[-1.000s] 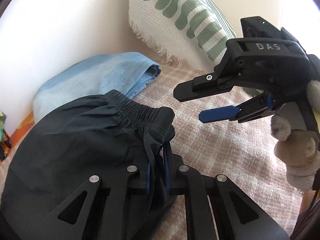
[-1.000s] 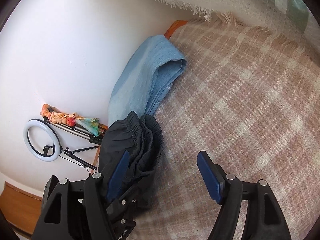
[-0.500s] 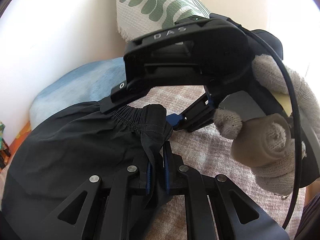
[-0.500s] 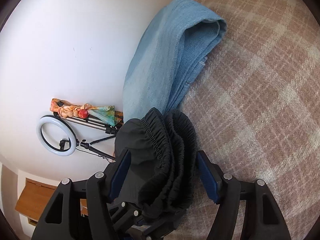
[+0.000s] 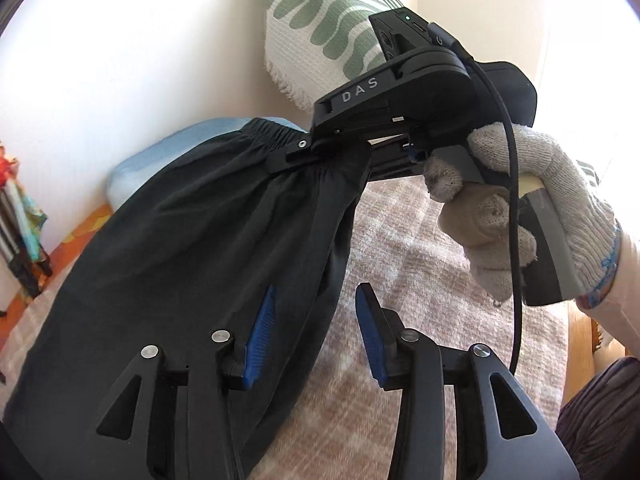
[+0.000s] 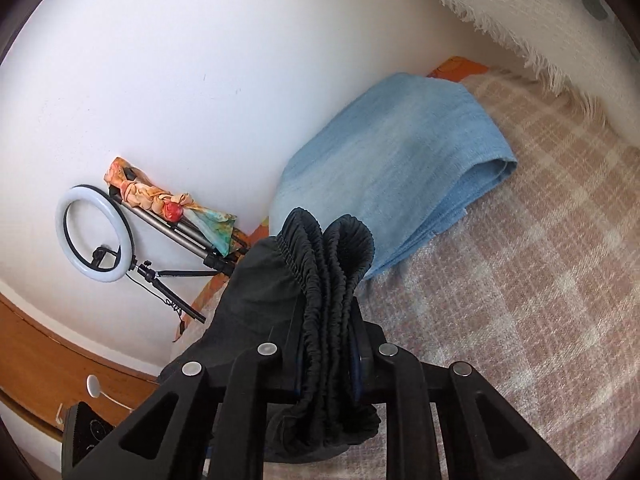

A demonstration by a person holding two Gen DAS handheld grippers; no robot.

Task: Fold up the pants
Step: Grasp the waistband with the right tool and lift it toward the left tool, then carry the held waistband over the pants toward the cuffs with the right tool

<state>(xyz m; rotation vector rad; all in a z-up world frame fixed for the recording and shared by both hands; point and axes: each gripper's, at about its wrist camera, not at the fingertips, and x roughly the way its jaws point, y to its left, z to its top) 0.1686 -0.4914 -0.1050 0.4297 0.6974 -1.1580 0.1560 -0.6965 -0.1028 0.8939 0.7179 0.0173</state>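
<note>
A pink plaid blanket (image 6: 540,264) covers the bed beside a white wall (image 6: 180,60). The right gripper (image 6: 326,360) is clamped tight on the bunched elastic waistband of the black pants (image 5: 192,240), lifting that end above the blanket. The left gripper (image 5: 316,332) stands wide, one blue pad against the hanging fabric and nothing pinched. Folded blue jeans (image 6: 392,160) lie near the bed's wall-side edge, a green-patterned pillow (image 5: 320,20) at its corner. A ring light (image 6: 94,234) stands by the wall.
</note>
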